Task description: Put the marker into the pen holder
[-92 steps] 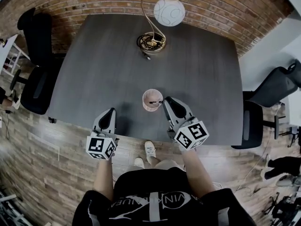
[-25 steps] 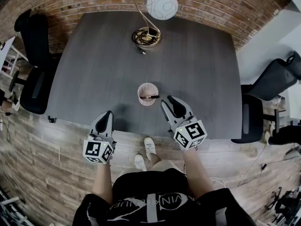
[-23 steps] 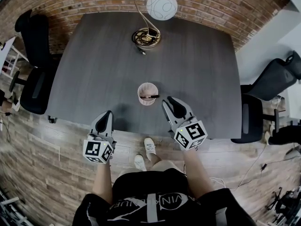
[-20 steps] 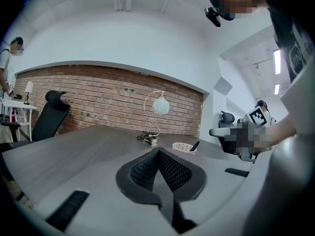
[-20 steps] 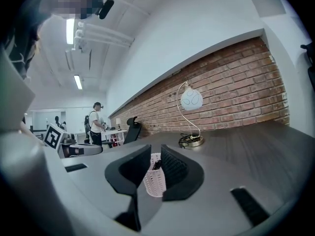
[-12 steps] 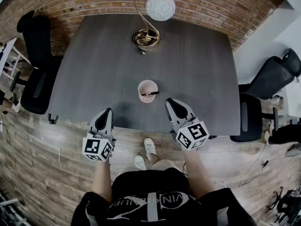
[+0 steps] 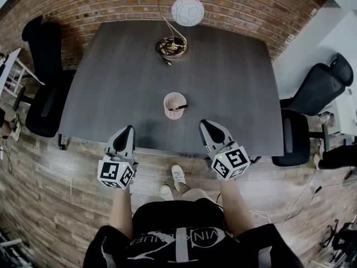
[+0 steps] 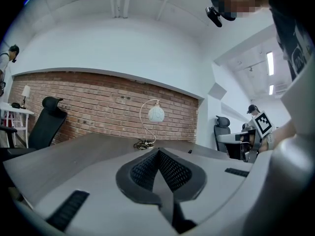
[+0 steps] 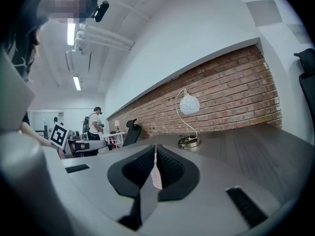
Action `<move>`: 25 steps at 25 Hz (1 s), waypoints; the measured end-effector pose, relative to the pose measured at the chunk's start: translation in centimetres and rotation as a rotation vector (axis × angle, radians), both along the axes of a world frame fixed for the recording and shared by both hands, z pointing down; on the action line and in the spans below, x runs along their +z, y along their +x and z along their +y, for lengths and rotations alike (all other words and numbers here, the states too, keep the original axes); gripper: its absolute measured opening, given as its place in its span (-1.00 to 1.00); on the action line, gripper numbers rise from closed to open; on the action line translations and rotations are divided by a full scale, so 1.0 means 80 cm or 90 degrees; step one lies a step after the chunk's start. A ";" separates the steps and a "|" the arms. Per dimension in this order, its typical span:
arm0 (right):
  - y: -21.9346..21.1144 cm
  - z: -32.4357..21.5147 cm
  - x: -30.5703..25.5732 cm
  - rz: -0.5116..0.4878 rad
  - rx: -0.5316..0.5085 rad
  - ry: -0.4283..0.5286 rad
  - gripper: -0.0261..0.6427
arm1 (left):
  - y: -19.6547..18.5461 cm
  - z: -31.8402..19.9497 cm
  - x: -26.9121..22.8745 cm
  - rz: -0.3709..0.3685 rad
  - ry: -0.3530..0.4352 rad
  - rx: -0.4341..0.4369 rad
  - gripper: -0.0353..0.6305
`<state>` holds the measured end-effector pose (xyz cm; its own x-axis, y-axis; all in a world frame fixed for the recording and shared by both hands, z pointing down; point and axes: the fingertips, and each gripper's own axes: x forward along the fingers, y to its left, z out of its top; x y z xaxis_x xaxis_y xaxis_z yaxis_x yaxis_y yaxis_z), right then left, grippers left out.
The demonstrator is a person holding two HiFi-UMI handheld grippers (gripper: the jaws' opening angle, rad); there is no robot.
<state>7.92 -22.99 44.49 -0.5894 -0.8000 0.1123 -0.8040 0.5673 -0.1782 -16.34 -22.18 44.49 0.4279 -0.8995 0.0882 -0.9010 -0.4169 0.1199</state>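
Note:
A pink pen holder (image 7: pixel 174 105) stands upright near the middle of the dark table (image 7: pixel 234 82). The black marker (image 7: pixel 181 107) lies inside it, its end poking over the right rim. My right gripper (image 7: pixel 205 125) hovers at the table's near edge, to the right of the holder and clear of it, shut with nothing in it. In the right gripper view the jaws (image 9: pixel 155 151) meet, and a sliver of the pink holder (image 9: pixel 156 176) shows beyond them. My left gripper (image 7: pixel 127 132) sits at the near edge to the left; its jaws (image 8: pixel 158 152) are shut and empty.
A globe lamp (image 7: pixel 187 10) with a coiled base (image 7: pixel 170 47) stands at the table's far side before a brick wall. Black office chairs stand at the left (image 7: pixel 42 66) and right (image 7: pixel 321 88). The person's feet (image 7: pixel 177 177) are on the wooden floor below the near edge.
My right gripper has drawn back from the pen holder toward the table's near edge. The marker stays in the holder. The left gripper has hardly moved.

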 end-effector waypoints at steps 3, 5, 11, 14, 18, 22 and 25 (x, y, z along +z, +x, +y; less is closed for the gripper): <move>0.003 0.010 -0.002 0.005 0.006 0.004 -0.83 | -0.001 0.006 -0.004 0.001 0.005 0.002 -0.85; 0.005 0.016 -0.005 0.006 0.011 0.006 -0.83 | -0.001 0.010 -0.007 0.001 0.008 0.003 -0.85; 0.011 0.028 -0.013 0.007 0.023 0.016 -0.83 | 0.000 0.018 -0.014 0.004 0.018 0.008 -0.85; 0.012 0.033 -0.017 0.008 0.026 0.022 -0.83 | -0.001 0.024 -0.017 0.005 0.021 0.010 -0.85; 0.009 0.039 -0.022 0.008 0.029 0.027 -0.83 | -0.005 0.030 -0.021 0.006 0.026 0.011 -0.85; 0.010 0.043 -0.024 0.008 0.030 0.031 -0.83 | -0.004 0.035 -0.024 0.006 0.028 0.012 -0.85; 0.010 0.045 -0.026 0.009 0.031 0.034 -0.83 | -0.001 0.039 -0.024 0.006 0.029 0.015 -0.85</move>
<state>8.71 -19.36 42.38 -0.5483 -0.8327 0.0772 -0.8331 0.5358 -0.1372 -16.44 -19.06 42.58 0.4490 -0.8925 0.0433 -0.8901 -0.4425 0.1092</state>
